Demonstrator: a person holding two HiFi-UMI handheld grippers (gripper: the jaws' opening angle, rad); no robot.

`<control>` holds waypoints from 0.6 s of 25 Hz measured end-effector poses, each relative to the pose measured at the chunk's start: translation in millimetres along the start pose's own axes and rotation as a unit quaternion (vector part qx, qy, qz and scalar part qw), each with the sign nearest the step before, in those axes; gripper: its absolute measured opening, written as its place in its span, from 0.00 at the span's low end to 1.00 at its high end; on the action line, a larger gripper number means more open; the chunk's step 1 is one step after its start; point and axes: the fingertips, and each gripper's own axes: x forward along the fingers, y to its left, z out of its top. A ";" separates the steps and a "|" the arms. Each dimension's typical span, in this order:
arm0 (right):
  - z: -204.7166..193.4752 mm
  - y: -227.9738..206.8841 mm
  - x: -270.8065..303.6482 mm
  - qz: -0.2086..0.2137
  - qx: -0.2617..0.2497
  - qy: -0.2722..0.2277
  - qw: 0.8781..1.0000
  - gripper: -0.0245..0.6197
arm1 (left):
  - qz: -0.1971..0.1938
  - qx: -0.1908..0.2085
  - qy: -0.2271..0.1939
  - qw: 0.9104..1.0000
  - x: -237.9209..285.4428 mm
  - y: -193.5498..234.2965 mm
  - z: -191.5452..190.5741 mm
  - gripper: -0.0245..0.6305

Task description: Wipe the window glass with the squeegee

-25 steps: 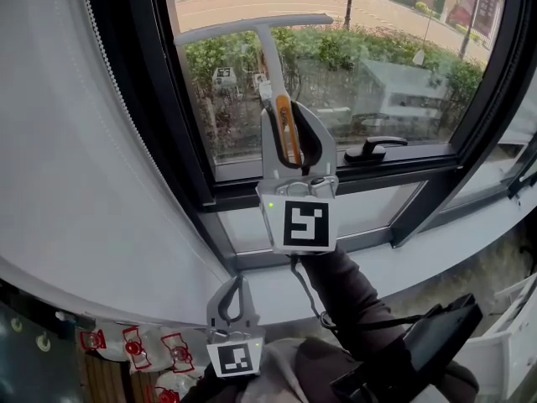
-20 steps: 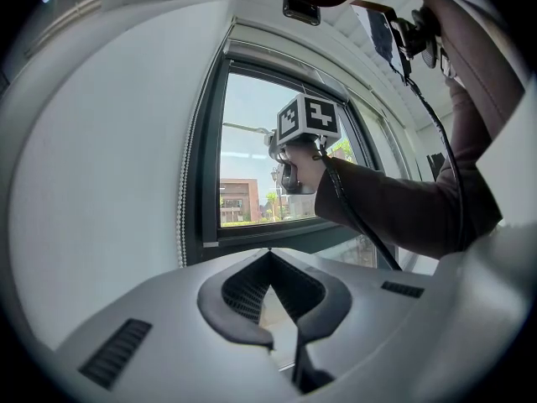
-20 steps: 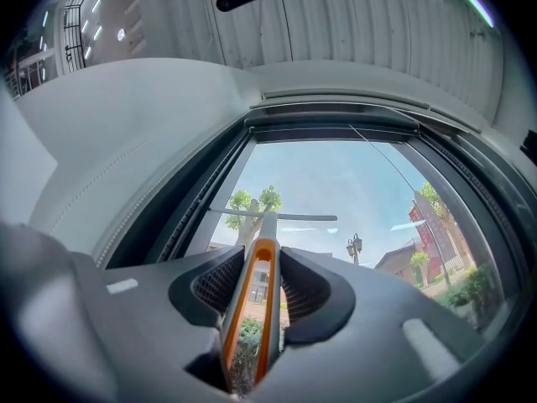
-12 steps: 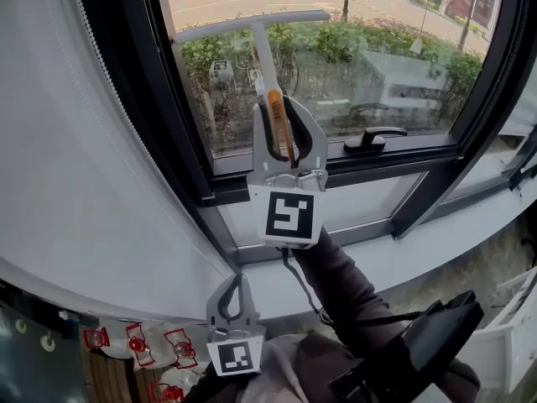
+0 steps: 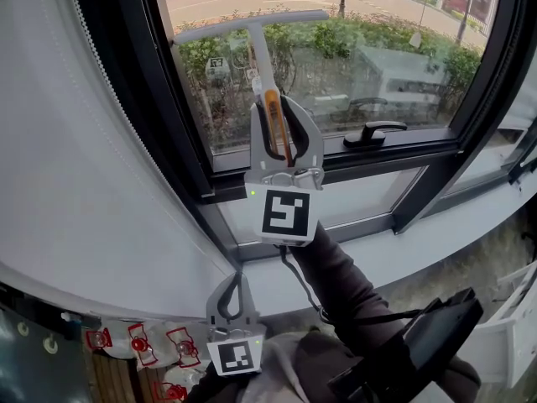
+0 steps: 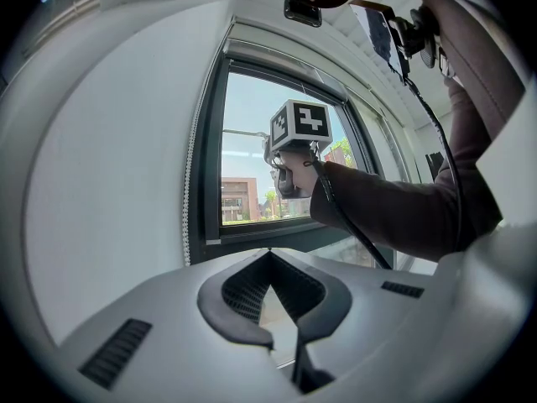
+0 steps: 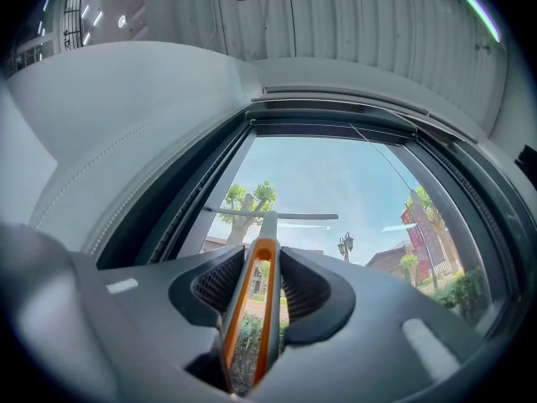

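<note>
**A:** From the head view, where's the squeegee (image 5: pixel 252 25)?

**B:** Up on the window glass (image 5: pixel 377 65). Its long blade lies across the upper left of the pane, and its orange-and-grey handle runs down into the right gripper (image 5: pixel 275 107).

**A:** And the other tool?

**B:** The left gripper (image 5: pixel 235 288) is low, near the person's body and well apart from the window. A black window handle (image 5: pixel 373 133) sits on the frame to the right of the squeegee. At the bottom left lie some clear packets (image 5: pixel 138 342) with red marks – I can't tell what's in them.

**A:** The left gripper view?

**B:** Its jaws meet at the tips with nothing held between them. Beyond them a sleeved arm reaches up to the window.

**A:** The right gripper view?

**B:** Both jaws are pressed on the squeegee's handle, one on each side of the orange loop. The neck rises to the blade – it looks to lie flat on the glass, with trees and sky behind it.
</note>
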 end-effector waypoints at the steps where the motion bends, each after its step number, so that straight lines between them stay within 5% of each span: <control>1: -2.6 0.1 -0.7 0.000 -0.003 0.002 1.000 0.24 | -0.001 -0.001 0.001 1.000 0.0 0.1 -0.9 0.04; 15: -16.4 3.6 -9.7 -0.004 0.002 0.015 1.000 0.24 | -0.004 0.002 0.010 1.000 -5.1 0.8 -5.0 0.04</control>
